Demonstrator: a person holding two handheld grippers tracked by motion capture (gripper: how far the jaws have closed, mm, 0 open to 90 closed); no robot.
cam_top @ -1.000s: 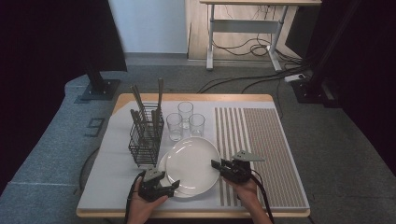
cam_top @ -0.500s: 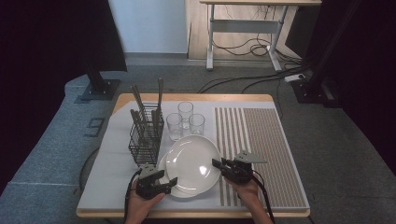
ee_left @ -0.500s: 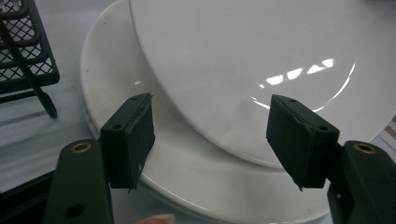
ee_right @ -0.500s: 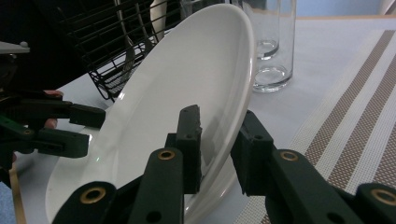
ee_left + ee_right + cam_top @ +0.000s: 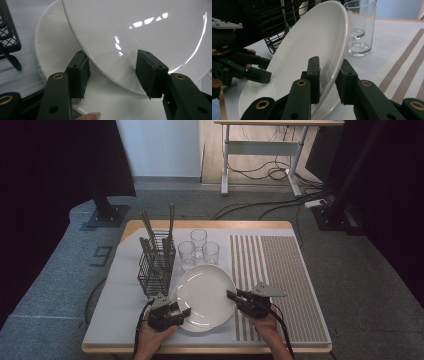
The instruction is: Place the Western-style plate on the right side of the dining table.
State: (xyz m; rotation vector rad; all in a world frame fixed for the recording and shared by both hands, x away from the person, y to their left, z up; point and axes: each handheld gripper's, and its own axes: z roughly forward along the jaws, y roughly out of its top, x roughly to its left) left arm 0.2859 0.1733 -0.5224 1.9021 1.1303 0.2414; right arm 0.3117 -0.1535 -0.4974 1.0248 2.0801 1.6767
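Two white plates lie at the front middle of the mat. The upper plate [image 5: 205, 292] [image 5: 312, 45] is tilted up, and my right gripper [image 5: 231, 295] [image 5: 329, 77] is shut on its right rim. The lower plate [image 5: 196, 326] [image 5: 52, 50] rests flat beneath it. My left gripper [image 5: 185, 312] [image 5: 113, 75] is open at the plates' left front. Its jaws stand on either side of the upper plate's [image 5: 140, 30] raised edge without touching it. The right gripper view has the left gripper [image 5: 263, 72] beyond the plate.
A black wire basket [image 5: 156, 265] [image 5: 277, 22] of cutlery stands left of the plates. Three clear glasses [image 5: 198, 241] [image 5: 359, 27] stand just behind them. A striped brown mat [image 5: 280, 280] covers the table's right half. The wooden table edge [image 5: 210, 349] is close to my hands.
The upper plate has been tipped up at its right rim by the right gripper, uncovering the plate beneath. The left gripper has shifted slightly right toward the plates, still open.
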